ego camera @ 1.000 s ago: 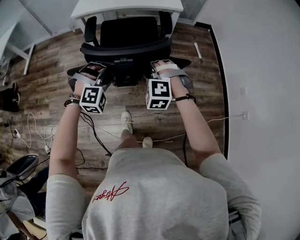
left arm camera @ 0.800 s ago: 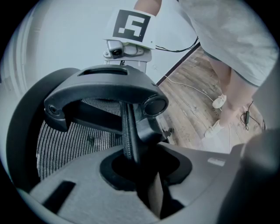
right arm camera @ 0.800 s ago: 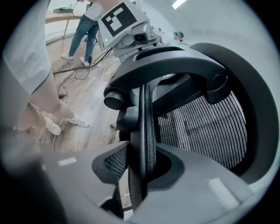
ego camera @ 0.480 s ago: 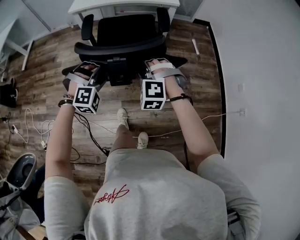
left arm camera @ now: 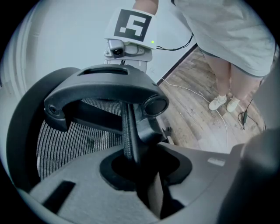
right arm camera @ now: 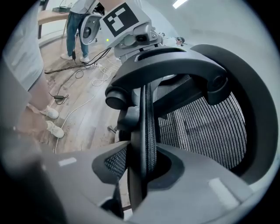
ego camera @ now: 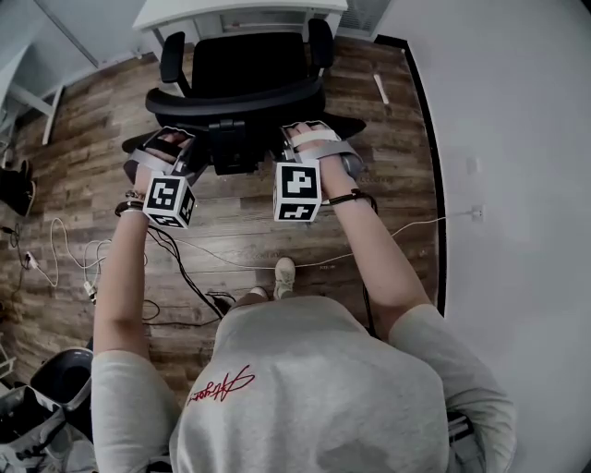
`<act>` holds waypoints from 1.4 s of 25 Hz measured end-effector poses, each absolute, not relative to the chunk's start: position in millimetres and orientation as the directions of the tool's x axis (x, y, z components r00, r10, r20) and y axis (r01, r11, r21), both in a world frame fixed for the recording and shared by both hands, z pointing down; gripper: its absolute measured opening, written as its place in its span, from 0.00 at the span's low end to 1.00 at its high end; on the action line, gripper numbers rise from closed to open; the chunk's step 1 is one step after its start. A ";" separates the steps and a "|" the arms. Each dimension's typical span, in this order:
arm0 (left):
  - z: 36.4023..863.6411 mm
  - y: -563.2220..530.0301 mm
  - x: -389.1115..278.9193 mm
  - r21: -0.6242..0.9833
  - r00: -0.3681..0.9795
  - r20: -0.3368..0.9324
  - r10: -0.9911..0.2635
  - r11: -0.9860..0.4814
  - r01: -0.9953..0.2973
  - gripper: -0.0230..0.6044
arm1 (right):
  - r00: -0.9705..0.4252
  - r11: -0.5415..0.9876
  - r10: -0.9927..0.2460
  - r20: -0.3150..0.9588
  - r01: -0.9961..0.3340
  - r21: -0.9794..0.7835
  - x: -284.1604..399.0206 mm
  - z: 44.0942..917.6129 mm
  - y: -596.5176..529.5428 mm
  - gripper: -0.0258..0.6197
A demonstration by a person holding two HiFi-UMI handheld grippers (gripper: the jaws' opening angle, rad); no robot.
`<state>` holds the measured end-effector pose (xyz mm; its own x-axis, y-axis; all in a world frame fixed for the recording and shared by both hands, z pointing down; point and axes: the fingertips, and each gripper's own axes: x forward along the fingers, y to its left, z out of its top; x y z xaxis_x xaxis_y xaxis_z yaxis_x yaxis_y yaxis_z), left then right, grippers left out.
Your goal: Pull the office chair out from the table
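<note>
One office chair (ego camera: 249, 65), one table (ego camera: 240, 11), two hand-held grippers: left hand-held gripper (ego camera: 178, 140), right hand-held gripper (ego camera: 305, 131). Two people: the holder (ego camera: 305, 388), a bystander (right arm camera: 75, 30).

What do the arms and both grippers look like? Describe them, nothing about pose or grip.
Both grippers are grey: the left gripper and right gripper each carry a white cube with black square markers. Arms bare below short grey T-shirt sleeves; a dark band circles each wrist.
</note>
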<state>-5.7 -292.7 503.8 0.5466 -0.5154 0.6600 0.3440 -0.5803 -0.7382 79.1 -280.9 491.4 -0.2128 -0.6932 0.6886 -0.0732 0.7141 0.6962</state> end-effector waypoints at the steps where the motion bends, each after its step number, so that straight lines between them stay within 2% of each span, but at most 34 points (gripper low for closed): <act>1: 505.1 -285.8 -10.3 -0.739 0.549 0.659 -0.515 -0.578 0.346 0.21 | -0.208 0.711 -0.697 0.686 -0.076 0.699 74.6 492.5 -273.3 0.20; 16: 508.3 -200.1 -31.7 -0.765 0.563 0.634 -0.530 -0.535 0.358 0.21 | -0.166 0.685 -0.727 0.667 -0.096 0.722 55.1 499.8 -185.1 0.20; 35: 502.5 -157.9 -35.7 -0.751 0.569 0.647 -0.507 -0.550 0.365 0.21 | -0.156 0.691 -0.721 0.675 -0.096 0.717 51.0 494.5 -142.6 0.20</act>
<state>-35.7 -157.9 502.5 0.5694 -0.5066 0.6473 0.3648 -0.5499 -0.7513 51.0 -142.6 494.5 -0.1564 -0.7214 0.6746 -0.0964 0.6909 0.7165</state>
